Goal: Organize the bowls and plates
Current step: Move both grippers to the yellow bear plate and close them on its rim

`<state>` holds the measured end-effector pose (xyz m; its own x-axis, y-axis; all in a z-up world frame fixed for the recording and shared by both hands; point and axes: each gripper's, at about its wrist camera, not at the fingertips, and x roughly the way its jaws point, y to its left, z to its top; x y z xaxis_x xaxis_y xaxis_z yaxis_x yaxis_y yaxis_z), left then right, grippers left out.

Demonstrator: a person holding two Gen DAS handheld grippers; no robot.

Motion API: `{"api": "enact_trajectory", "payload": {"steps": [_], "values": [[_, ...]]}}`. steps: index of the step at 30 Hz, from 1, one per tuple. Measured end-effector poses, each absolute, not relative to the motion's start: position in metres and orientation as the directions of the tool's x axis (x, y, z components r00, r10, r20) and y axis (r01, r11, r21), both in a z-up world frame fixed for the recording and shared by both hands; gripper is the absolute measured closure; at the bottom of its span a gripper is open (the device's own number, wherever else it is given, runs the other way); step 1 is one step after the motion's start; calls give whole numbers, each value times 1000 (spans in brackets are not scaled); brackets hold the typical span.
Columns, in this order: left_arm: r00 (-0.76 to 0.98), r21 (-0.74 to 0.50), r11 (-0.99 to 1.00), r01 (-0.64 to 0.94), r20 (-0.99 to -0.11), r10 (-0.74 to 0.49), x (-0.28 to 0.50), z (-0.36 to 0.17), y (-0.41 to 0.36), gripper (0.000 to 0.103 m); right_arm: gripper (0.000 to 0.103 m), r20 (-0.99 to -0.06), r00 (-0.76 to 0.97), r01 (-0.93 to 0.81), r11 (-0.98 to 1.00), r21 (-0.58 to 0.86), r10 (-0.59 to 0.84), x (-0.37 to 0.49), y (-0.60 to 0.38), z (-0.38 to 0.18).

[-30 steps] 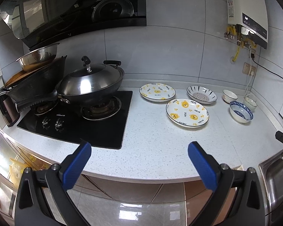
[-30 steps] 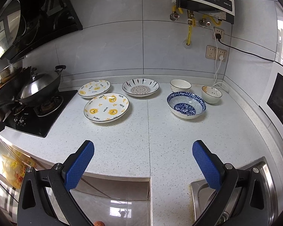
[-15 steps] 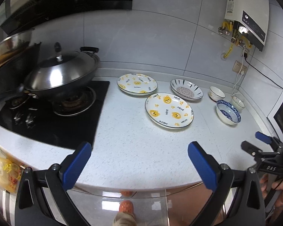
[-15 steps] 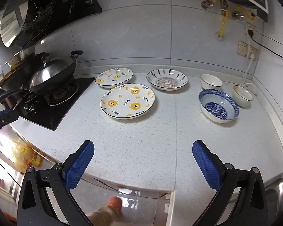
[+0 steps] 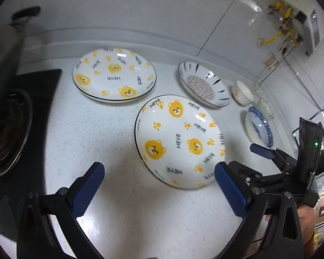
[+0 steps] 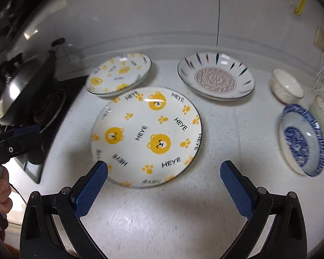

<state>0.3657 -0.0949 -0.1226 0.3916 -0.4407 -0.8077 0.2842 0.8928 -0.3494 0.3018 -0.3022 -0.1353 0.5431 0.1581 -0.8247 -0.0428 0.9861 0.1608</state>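
Both grippers, left gripper [image 5: 159, 182] and right gripper [image 6: 164, 182], are hovering spread wide, empty, at the near bear plate [image 6: 146, 136] rim; bare counter [image 6: 162, 215] is lying beneath.

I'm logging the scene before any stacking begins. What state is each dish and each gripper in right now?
near bear plate: flat on the counter, empty, unstacked
far bear plate: flat on the counter, empty, apart from the near one
striped plate: upright, empty
blue patterned bowl: upright, empty
white bowl: upright, alone
left gripper: open, holding nothing
right gripper: open, holding nothing
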Motion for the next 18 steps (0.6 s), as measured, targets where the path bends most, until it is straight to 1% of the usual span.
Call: {"api": "enact_trajectory", "payload": {"steps": [2, 4, 5, 7, 11, 14, 16, 18], "values": [[353, -360, 889, 284, -822, -446, 385, -139, -103, 1, 1, -850, 505, -32, 987, 157, 151, 322, -303, -152], [301, -388, 881, 272, -835, -461, 402, -157, -110, 1, 1, -870, 457, -19, 980, 200, 186, 339, -307, -169], [276, -406, 874, 267, -837, -472, 409, -166, -113, 6, 1, -877, 433, -8, 973, 229, 210, 345, -310, -177], [234, -430, 867, 253, -842, -486, 418, -179, -119, 8, 1, -885, 402, 10, 965, 262, 236, 354, -314, -187], [193, -465, 860, 210, -843, -503, 426, -194, -123, 8, 1, -887, 346, 9, 944, 330, 307, 368, -321, -198], [171, -493, 852, 174, -837, -519, 431, -200, -125, 8, 1, -868, 320, -15, 918, 396, 380, 376, -325, -202], [162, -502, 852, 150, -837, -522, 435, -205, -127, 8, 6, -862, 315, -34, 912, 409, 398, 379, -327, -201], [157, -517, 845, 136, -831, -533, 438, -207, -130, 8, 18, -859, 307, -64, 910, 410, 409, 382, -328, -200]]}}
